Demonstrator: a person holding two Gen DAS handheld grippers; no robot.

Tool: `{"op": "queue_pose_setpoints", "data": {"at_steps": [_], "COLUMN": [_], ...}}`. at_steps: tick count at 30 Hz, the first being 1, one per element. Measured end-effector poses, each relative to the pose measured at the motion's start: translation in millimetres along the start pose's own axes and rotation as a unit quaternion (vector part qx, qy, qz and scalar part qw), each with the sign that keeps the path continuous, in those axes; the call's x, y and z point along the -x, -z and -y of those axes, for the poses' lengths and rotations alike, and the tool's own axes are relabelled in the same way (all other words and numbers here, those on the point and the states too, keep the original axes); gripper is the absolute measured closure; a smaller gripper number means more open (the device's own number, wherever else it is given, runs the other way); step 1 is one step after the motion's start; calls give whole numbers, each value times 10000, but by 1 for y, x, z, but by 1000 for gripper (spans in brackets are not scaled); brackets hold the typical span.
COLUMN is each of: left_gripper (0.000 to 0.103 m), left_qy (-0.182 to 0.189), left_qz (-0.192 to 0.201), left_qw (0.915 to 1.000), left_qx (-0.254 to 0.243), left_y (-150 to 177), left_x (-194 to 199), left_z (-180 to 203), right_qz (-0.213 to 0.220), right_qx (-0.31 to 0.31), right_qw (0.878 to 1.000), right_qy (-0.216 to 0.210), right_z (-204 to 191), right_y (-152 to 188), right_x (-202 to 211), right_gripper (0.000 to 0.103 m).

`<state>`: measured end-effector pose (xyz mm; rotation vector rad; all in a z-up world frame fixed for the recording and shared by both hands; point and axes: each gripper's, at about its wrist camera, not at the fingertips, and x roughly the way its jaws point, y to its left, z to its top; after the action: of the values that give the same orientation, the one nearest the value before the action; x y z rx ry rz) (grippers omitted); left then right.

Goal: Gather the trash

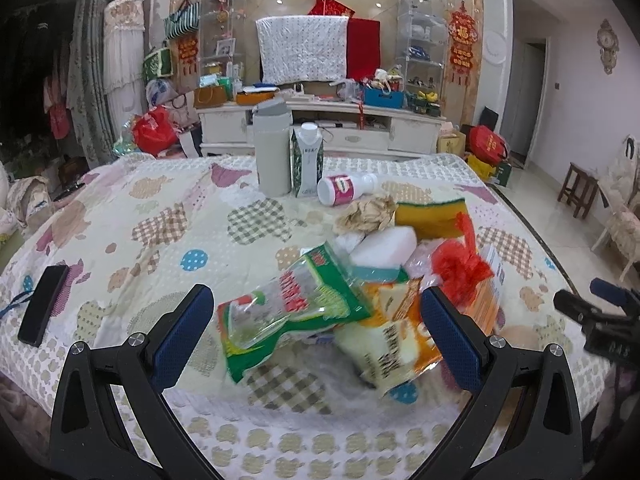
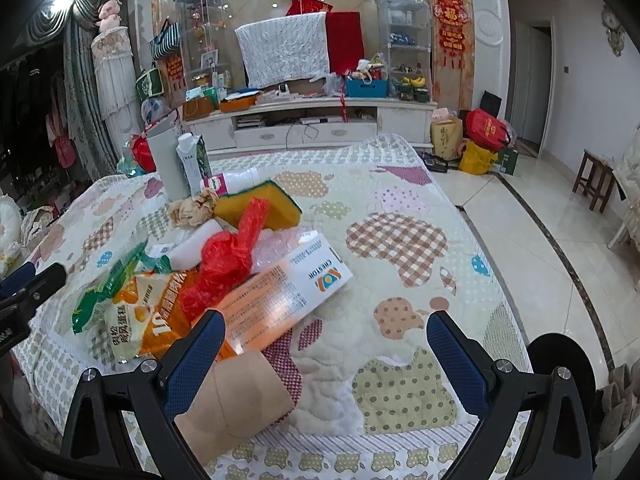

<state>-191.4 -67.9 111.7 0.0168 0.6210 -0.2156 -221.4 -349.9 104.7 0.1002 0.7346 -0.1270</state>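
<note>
A pile of trash lies on a quilted table. My left gripper [image 1: 316, 332] is open, its fingers either side of a green and clear wrapper [image 1: 288, 308] and an orange snack bag [image 1: 396, 344]. Behind them lie a red plastic bag [image 1: 460, 264], a white block [image 1: 384, 248], crumpled paper [image 1: 366, 212] and a yellow sponge [image 1: 432, 216]. My right gripper [image 2: 326, 354] is open above the quilt. A cardboard tube [image 2: 236, 404] lies by its left finger, and an orange and white box [image 2: 280, 296] lies just ahead. The red bag [image 2: 228, 256] rests on that box.
A grey flask [image 1: 272, 148], a milk carton [image 1: 306, 160] and a fallen white bottle [image 1: 344, 188] stand at the table's far side. A black phone [image 1: 42, 310] lies at the left. The table's right edge drops to tiled floor [image 2: 540, 240]. A TV cabinet [image 1: 320, 128] is behind.
</note>
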Motion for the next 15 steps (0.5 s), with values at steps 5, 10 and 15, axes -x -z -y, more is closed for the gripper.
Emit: {"op": "queue_pose_setpoints", "data": {"at_steps": [5,10,15], "left_gripper": [0,0,0], "left_qy": [156,357,692], "left_qz": [-277,-497,-506], "left_qw": [9994,9981,9963], "left_qx": [-119,-62,-41], "left_y": [12,14,9], "left_x": [-1,-3,-9], "left_z": [-31,-45,-37], "right_qz": [-191,-355,-448], "right_qx": [-116,-268,-288], "right_qw": [9998,9989,9979], "right_qy": [2,-144,-363], "right_z": [13,22,20], "right_y": [7,10,6], "right_x": [-8,-16,-20], "right_gripper": [3,3,3]}}
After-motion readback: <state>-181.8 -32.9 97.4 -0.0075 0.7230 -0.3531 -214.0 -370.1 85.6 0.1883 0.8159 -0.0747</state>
